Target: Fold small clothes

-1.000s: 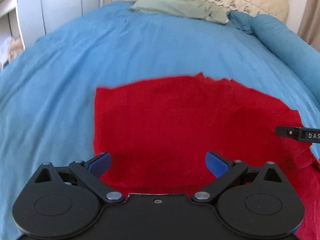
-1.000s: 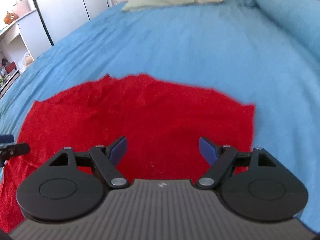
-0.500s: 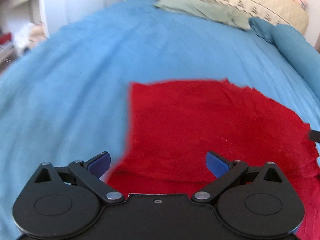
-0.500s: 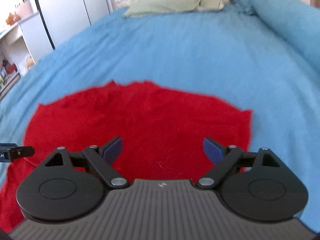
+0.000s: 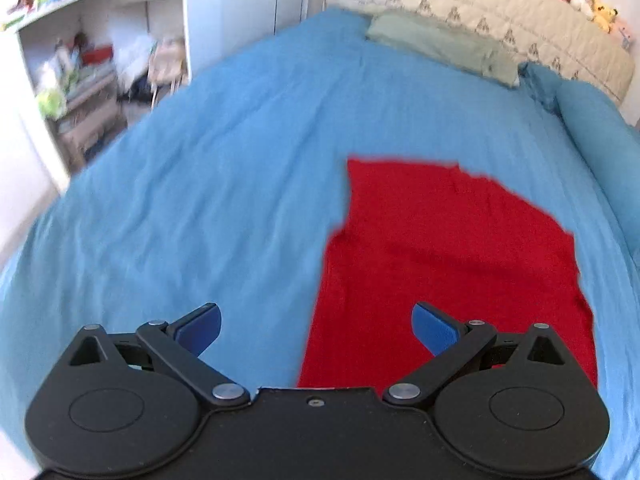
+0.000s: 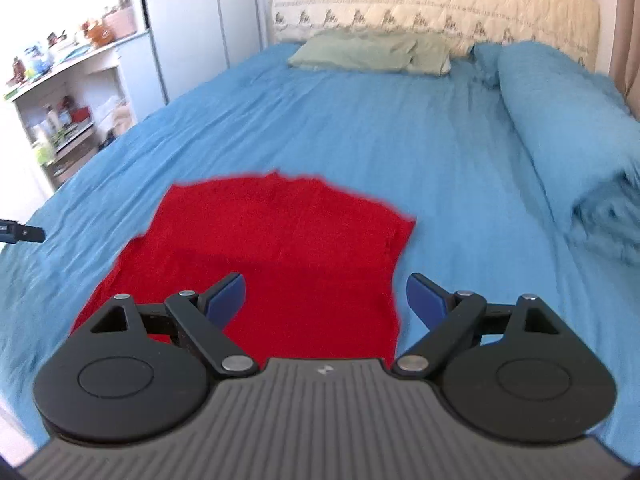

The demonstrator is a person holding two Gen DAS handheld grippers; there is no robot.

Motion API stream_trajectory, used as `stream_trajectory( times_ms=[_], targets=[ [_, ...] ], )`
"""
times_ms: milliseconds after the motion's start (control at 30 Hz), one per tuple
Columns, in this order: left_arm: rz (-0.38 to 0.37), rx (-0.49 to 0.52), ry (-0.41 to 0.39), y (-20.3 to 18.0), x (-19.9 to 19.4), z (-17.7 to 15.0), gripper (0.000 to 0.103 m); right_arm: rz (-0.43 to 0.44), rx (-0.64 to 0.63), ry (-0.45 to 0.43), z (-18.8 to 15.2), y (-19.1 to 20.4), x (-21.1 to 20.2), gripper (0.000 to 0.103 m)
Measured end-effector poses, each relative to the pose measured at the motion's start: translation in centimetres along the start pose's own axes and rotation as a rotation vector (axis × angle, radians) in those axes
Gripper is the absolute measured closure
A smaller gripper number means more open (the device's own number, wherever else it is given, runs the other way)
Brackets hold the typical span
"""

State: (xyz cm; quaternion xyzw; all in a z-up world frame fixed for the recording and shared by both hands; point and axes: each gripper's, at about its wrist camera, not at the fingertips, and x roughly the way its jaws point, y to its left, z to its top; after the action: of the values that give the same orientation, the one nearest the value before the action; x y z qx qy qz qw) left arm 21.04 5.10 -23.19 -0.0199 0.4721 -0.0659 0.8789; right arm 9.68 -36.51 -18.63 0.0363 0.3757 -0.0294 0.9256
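Observation:
A red knit garment (image 5: 444,264) lies flat on the blue bedsheet (image 5: 224,184), folded over on itself. My left gripper (image 5: 316,330) is open and empty above the garment's left edge. In the right wrist view the garment (image 6: 276,248) fills the lower middle, and my right gripper (image 6: 325,300) is open and empty over its right edge. A tip of the left gripper (image 6: 22,233) shows at the far left of the right wrist view.
A green pillow (image 6: 372,54) and a cream quilted headboard (image 6: 432,0) stand at the far end. A rolled blue duvet (image 6: 568,132) runs along the right side. White shelves with clutter (image 5: 80,72) stand left of the bed.
Both grippers have pulled back and risen from the garment. The left one has swung left, so the garment now sits to its right. Both stay open.

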Motion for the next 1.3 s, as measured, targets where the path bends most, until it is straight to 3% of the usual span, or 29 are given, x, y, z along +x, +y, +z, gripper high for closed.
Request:
stream_trajectory(
  times_ms=[233, 533, 733, 867, 1033, 1200, 1267, 1300],
  targets=[
    [-0.033, 0.015, 0.143, 0.6, 0.9, -8.0, 0.002, -0.002, 0.082, 0.151, -10.0, 0.8, -3.7, 0.002],
    [-0.071, 0.023, 0.213, 0.7, 4.6, -13.3, 0.017, 0.006, 0.175, 0.313, -19.9, 1.0, -1.0, 0.027],
    [-0.069, 0.062, 0.213, 0.9, 5.4, -14.8, 0.026, 0.023, 0.203, 0.369, -22.8, 1.4, -0.5, 0.029],
    [-0.069, 0.070, 0.214, 0.9, 5.2, -15.0, 0.029, 0.032, 0.222, 0.380, -22.9, 1.1, -0.2, 0.029],
    [-0.059, 0.016, 0.218, 1.4, 5.5, -15.0, 0.041, 0.044, 0.280, 0.385, -22.6, 0.0, 0.7, 0.033],
    [-0.081, -0.008, 0.250, 1.8, 5.9, -14.8, 0.050, 0.062, 0.318, 0.396, -22.6, -0.4, 1.2, 0.047],
    [-0.085, 0.003, 0.263, 1.8, 5.8, -14.7, 0.059, 0.069, 0.326, 0.401, -22.5, -0.4, 1.4, 0.054],
    [-0.084, 0.010, 0.271, 1.8, 5.8, -14.6, 0.070, 0.070, 0.329, 0.404, -22.5, -0.4, 1.4, 0.062]
  ],
)
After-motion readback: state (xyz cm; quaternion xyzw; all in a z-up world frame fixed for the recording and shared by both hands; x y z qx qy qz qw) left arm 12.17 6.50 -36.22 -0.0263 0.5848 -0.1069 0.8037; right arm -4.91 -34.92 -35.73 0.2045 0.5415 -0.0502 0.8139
